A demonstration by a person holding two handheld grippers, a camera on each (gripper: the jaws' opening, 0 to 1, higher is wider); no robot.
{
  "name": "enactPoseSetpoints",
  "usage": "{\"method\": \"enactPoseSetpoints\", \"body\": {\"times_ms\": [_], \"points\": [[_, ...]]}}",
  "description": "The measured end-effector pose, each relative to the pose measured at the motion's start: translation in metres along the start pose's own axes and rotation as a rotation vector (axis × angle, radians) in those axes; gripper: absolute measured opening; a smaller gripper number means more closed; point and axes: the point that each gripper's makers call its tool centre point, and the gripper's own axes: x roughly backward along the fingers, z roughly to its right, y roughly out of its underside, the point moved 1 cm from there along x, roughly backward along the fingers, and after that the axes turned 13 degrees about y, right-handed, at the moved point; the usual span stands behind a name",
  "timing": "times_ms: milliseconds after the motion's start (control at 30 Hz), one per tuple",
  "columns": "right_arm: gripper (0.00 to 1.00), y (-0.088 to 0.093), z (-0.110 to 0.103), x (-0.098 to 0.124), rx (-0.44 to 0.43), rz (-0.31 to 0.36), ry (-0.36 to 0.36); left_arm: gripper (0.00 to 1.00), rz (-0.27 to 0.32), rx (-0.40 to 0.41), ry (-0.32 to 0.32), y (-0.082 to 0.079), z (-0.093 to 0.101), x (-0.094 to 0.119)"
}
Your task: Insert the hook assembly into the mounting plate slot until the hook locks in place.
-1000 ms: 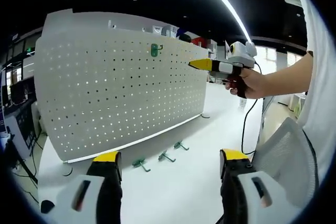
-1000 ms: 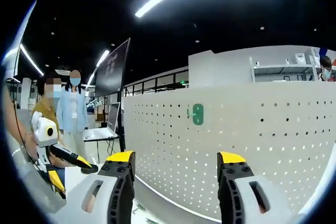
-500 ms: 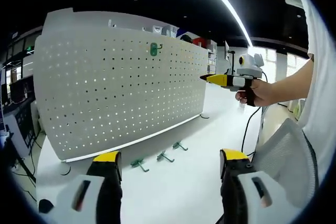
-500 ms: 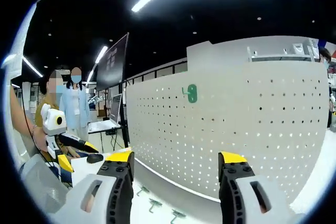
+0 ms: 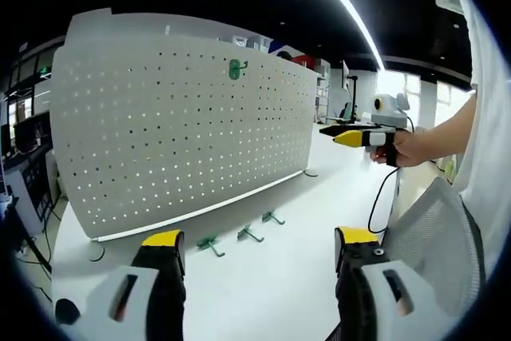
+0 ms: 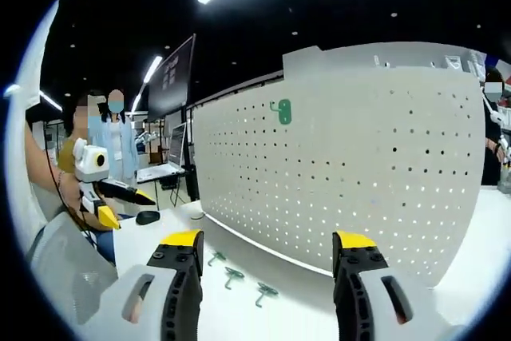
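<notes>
In the left gripper view, the left gripper rises from the bottom with its yellow-tipped jaws spread wide and nothing between them. A white perforated mounting plate stands upright on a white table, filling the view from 9 to 1 o'clock. A green hook hangs high on the plate, near 12 o'clock. Three loose green hooks lie in a row on the table just before the plate's foot. At 3 o'clock a person's hand holds the right gripper in the air, well apart from the plate; whether its jaws are parted cannot be told there.

In the right gripper view, the right gripper has its jaws spread, empty. The plate fills the centre and right, with the hung hook at 12 o'clock. The loose hooks lie between the jaws. The left gripper shows at 9 o'clock, held in a hand.
</notes>
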Motion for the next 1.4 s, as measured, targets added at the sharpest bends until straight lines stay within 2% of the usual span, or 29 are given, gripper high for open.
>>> {"method": "enactPoseSetpoints", "body": {"times_ms": [400, 967, 1167, 1267, 1400], "points": [[0.65, 0.024, 0.002, 0.021, 0.001, -0.062, -0.013, 0.79, 0.009, 0.011, -0.003, -0.001, -0.002, 0.001], [0.67, 0.059, 0.002, 0.048, 0.004, -0.167, -0.035, 0.79, -0.015, 0.027, 0.001, 0.008, -0.005, 0.002], [0.67, 0.065, 0.003, 0.052, -0.004, -0.186, -0.032, 0.79, -0.024, 0.04, -0.003, 0.013, -0.005, 0.004], [0.66, 0.065, 0.0, 0.052, 0.03, -0.185, -0.04, 0.79, -0.028, 0.04, -0.002, 0.013, -0.005, 0.004], [0.67, 0.065, 0.002, 0.049, 0.01, -0.185, -0.038, 0.79, -0.032, 0.036, 0.002, 0.012, -0.007, 0.002]]}}
